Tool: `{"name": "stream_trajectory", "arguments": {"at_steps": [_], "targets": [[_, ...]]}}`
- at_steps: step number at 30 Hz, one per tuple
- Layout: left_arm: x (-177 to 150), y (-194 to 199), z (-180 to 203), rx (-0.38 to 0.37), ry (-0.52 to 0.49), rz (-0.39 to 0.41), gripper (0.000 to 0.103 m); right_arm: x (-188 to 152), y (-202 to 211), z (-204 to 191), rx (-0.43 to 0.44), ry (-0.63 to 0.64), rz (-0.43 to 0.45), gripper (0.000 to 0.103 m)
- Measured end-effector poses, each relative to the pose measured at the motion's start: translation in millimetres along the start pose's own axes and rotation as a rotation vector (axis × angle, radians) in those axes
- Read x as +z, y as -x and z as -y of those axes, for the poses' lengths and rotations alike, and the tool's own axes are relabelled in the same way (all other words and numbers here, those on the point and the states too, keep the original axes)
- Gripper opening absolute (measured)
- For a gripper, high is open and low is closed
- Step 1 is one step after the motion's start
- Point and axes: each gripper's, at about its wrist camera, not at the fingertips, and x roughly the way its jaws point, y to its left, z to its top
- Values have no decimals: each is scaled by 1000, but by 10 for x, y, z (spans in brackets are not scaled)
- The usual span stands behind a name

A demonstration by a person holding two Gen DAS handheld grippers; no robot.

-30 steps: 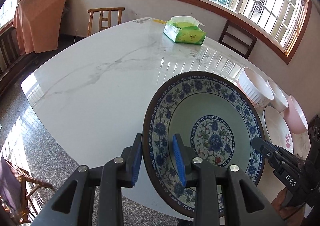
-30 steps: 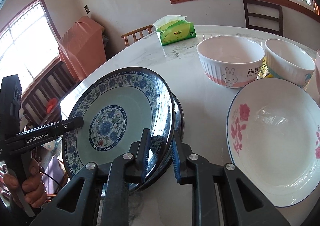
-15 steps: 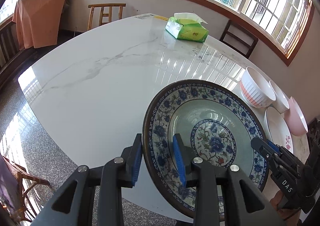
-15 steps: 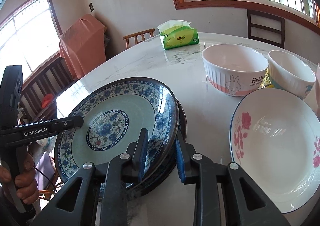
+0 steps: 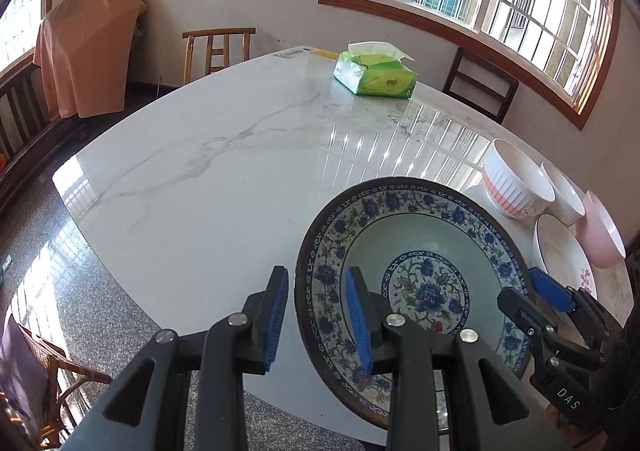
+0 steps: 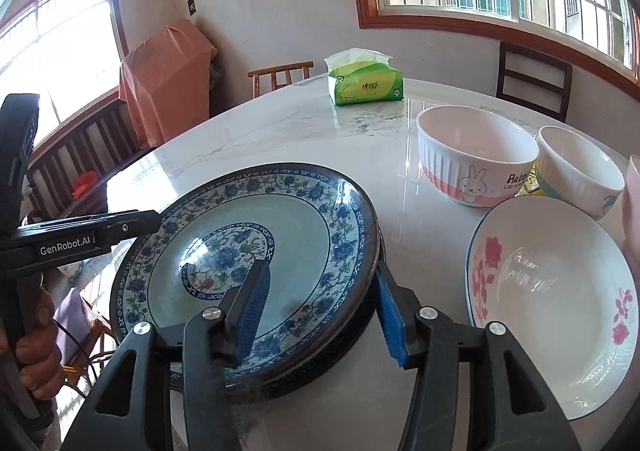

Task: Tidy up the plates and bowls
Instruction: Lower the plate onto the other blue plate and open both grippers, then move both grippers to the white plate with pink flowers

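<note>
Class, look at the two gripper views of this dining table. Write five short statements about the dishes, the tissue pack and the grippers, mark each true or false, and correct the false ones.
1. The blue patterned plate lies on another plate. True.
2. The right gripper clamps the plate's rim. False: its jaws have just been opening and stand apart around the rim.
3. The tissue pack is green. True.
4. The rabbit bowl sits upside down. False: it stands upright.
5. The rose plate holds food. False: it is empty.

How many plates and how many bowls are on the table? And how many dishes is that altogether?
Blue floral plates: 2, stacked
White rose plate: 1
Bowls: 3 (rabbit bowl, white ribbed bowl, pink bowl)
Total: 6 dishes
</note>
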Motion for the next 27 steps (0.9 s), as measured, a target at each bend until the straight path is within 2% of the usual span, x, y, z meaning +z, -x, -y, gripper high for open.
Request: {"name": "stream_trajectory", "arguments": {"at_steps": [2, 3, 8, 11, 14, 17, 23, 27], "targets": [[-19, 6, 3, 3, 1, -1, 30, -3, 24, -13, -11, 8, 20, 65], [-28, 9, 7, 7, 0, 0, 30, -4, 35, -21, -18, 14, 28, 66], [-80, 81, 76, -31, 0, 10, 30, -40, 146, -62, -38, 33, 100, 66], [-130, 165, 254, -51, -41, 18, 30, -74, 272, -6, -21, 16, 170, 66], [-201, 266, 507, -108, -107, 13, 32, -148, 441, 87, -47, 13, 206, 65], [-258, 345, 791, -173, -171, 10, 44, -287, 670, 351, -47, -65, 209, 65], [-206, 316, 1398, -310, -277, -33, 45, -485, 1126, 1232, -151, -273, 208, 65], [-50, 147, 1750, -372, -304, -76, 49, -566, 1206, 1731, -179, -390, 180, 60]]}}
